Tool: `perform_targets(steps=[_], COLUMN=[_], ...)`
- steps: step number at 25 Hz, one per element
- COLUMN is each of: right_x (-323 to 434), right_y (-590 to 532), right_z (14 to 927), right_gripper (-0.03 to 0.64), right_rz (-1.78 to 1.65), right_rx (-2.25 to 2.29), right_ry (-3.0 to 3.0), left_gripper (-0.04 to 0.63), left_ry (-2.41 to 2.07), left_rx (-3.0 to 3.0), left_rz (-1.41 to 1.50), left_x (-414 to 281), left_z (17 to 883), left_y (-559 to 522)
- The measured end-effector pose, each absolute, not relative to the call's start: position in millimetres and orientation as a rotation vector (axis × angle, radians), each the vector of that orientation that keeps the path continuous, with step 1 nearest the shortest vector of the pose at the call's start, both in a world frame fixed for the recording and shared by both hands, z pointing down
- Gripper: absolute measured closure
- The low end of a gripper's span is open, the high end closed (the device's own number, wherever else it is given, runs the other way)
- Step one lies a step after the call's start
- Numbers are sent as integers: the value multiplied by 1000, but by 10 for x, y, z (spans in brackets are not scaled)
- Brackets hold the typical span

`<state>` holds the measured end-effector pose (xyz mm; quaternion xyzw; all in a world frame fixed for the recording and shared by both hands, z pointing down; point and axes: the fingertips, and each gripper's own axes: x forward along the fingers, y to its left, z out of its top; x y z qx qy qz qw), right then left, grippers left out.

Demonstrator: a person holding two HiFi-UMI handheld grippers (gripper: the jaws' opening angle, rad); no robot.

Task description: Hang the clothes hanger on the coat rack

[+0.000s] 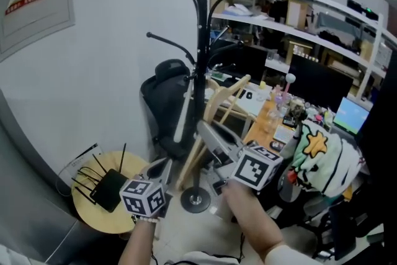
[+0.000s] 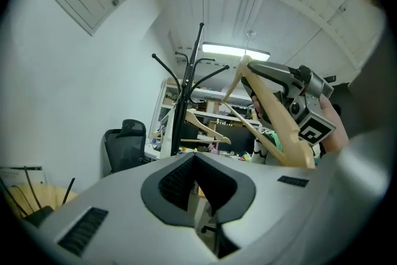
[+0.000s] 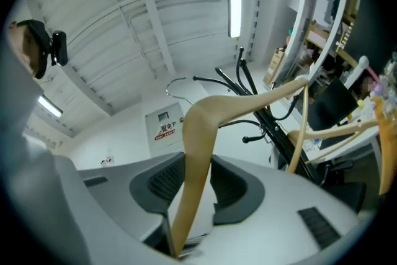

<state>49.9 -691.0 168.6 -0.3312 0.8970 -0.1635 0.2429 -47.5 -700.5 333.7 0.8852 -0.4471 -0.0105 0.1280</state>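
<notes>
Closest in, the right gripper point(image 1: 206, 131) is clenched on the wooden clothes hanger point(image 3: 248, 105), with one arm of it pinched between the pads. The hanger is held tilted just in front of the coat rack point(image 1: 203, 40) and is not yet hung on any prong. The left gripper point(image 2: 197, 155) is closed on nothing, low and to the left of the rack's base.

The hanger is judged light and stiff. Its smooth wood could pivot in the pads, so a hold nearer the neck would be steadier.

A second hanger point(image 2: 208, 127) is already hung on the rack. A round wooden table point(image 1: 93, 220) bearing a router point(image 1: 108, 189) is set left of the rack's base. A black office chair point(image 1: 162, 90) is placed just behind the rack, and cluttered shelves point(image 1: 298, 15) are ranged to its right.
</notes>
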Motion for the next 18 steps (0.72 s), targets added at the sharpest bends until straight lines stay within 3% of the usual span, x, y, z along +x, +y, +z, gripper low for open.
perform_targets(steps=[5, 18], right_x=[653, 1083], right_y=[-7251, -8185], right_z=[1461, 1407], right_gripper=[479, 479], right_rz=[-340, -477], right_rx=[-1042, -1212], right_ry=[2439, 2212], left_gripper=[607, 607], left_ry=[-1290, -1255], left_rx=[2612, 2660], left_rz=[-64, -77], left_x=[-517, -690], left_z=[3137, 3090], left_y=[-7147, -7398])
